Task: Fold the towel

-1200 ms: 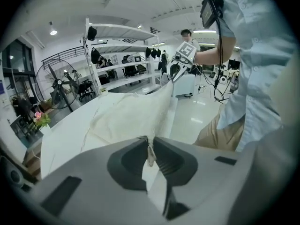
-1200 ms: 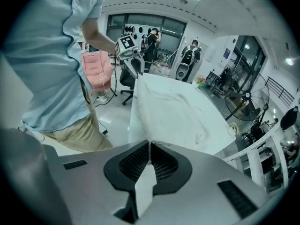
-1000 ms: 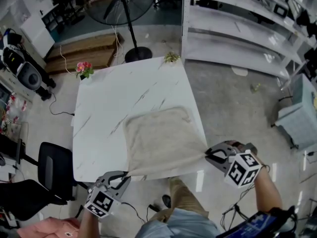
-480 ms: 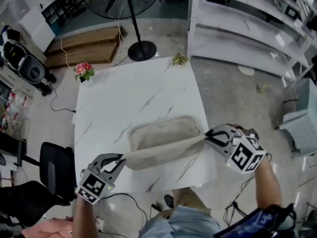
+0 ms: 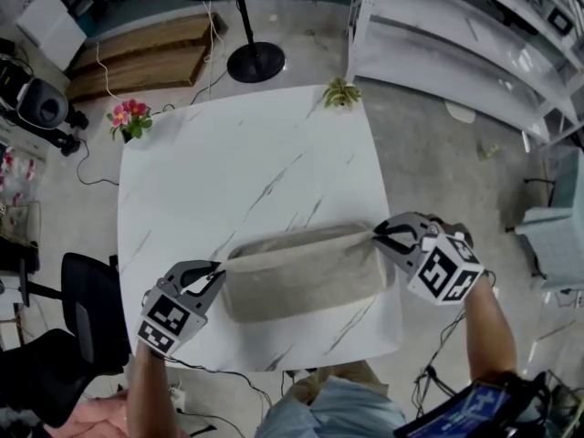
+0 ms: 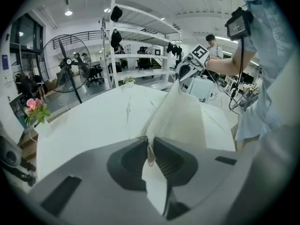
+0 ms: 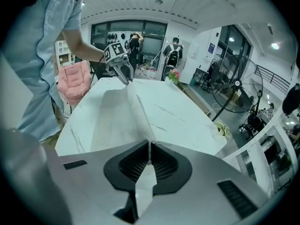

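A beige towel (image 5: 301, 270) lies doubled over on the near half of the white marble table (image 5: 237, 167). Its upper layer is stretched taut between my two grippers. My left gripper (image 5: 217, 272) is shut on the towel's left corner; in the left gripper view the cloth (image 6: 180, 114) runs out from the pinched jaws (image 6: 149, 143). At the right end, my right gripper (image 5: 376, 235) is shut on the other corner, and its own view shows the towel (image 7: 117, 121) clamped between the jaws (image 7: 149, 146). Both held corners hang just above the towel's far edge.
Pink flowers (image 5: 128, 115) stand at the table's far left corner, a small green plant (image 5: 341, 92) at its far right corner. A fan stand (image 5: 255, 60) and wooden boards (image 5: 137, 57) lie beyond. A black chair (image 5: 87, 308) is at left, white shelving (image 5: 456, 35) at right.
Both grippers carried the towel's near edge from the table's front edge forward over the towel. The towel went from flat to doubled over.
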`<state>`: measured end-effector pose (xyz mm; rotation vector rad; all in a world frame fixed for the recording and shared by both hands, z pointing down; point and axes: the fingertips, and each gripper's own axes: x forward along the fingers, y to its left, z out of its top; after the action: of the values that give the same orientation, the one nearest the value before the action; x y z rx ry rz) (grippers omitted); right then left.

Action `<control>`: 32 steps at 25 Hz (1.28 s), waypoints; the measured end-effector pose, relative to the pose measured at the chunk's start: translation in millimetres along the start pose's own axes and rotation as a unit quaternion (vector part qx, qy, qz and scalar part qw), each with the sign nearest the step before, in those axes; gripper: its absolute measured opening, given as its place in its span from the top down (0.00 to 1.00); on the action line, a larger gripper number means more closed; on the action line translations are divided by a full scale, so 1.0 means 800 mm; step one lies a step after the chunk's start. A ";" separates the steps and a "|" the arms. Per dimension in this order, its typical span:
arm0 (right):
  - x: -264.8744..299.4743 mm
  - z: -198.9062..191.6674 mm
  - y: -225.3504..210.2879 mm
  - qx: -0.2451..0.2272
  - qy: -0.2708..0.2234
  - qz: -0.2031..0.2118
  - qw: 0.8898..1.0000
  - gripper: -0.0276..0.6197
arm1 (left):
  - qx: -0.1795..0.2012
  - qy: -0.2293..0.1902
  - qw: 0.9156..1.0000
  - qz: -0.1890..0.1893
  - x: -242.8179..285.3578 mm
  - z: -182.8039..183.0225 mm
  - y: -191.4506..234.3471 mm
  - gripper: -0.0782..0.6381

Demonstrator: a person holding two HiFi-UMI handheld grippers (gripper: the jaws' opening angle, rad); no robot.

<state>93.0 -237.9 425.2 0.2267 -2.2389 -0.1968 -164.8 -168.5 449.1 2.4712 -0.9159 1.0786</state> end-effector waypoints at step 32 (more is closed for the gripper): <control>0.061 -0.029 -0.050 0.100 -0.020 0.044 0.994 0.72 | -0.157 -0.048 0.986 0.012 0.007 -0.033 0.064 0.57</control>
<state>84.2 -289.6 467.6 0.2312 -2.3033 0.0710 -209.8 -197.0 471.6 2.2694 -1.0574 0.7597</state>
